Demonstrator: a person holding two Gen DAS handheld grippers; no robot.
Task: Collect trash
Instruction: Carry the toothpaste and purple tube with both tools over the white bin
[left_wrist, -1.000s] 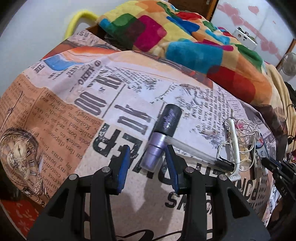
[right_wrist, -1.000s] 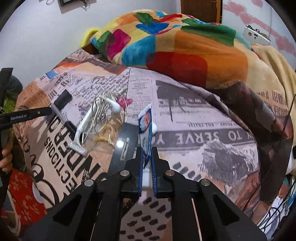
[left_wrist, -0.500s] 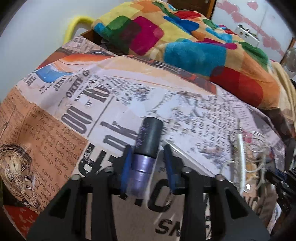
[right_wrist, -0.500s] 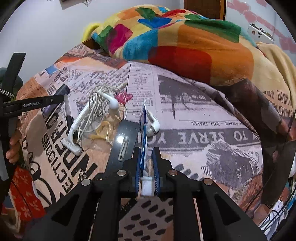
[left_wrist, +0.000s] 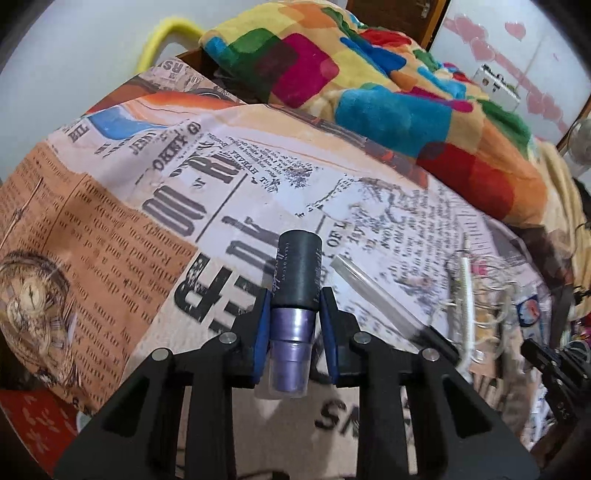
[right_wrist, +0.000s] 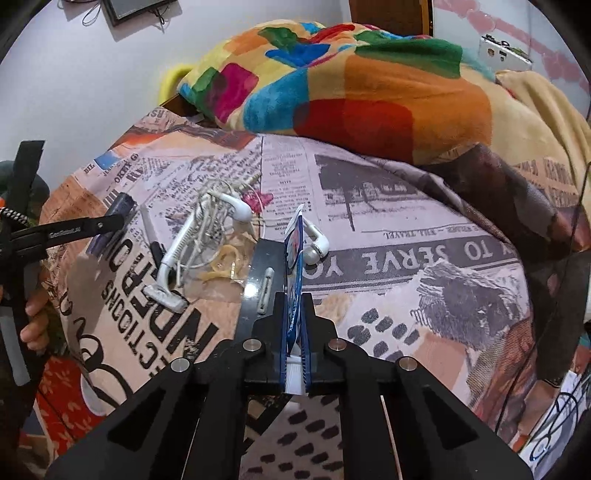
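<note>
The left gripper (left_wrist: 293, 314) has just been closing its jaws, and its blue pads (left_wrist: 261, 334) now press on both sides of a small purple bottle with a dark cap (left_wrist: 295, 295), the cap pointing away from the camera, the clear base toward it. The bottle is held just above the newspaper-print bedsheet (left_wrist: 122, 221), near the sheet's front edge. Just right of the bottle a clear pen with a black tip (left_wrist: 384, 295) lies slanted on the sheet.

The right gripper (right_wrist: 293, 306) is clenched on a thin blue and white wrapper (right_wrist: 294, 251), which stands on edge between the pads and sticks out past them. Beneath it a flat black glossy card (right_wrist: 255, 280) lies on the sheet with a small white clip (right_wrist: 266, 290) on top. A white earbud (right_wrist: 317, 245) rests just right of the wrapper. To the left sits a tangle of white earphone cable (right_wrist: 210, 225) with a white razor (right_wrist: 173, 266) across it and a yellowish bit in clear plastic (right_wrist: 221, 262) beside it. A pink scrap (right_wrist: 258, 199) lies at the tangle's far side.

At the far edge of the sheet a colourful patchwork blanket (right_wrist: 332, 85) is heaped. In the right wrist view, a person's fingers (right_wrist: 35, 317) hold the left gripper's handle at the sheet's left edge.
</note>
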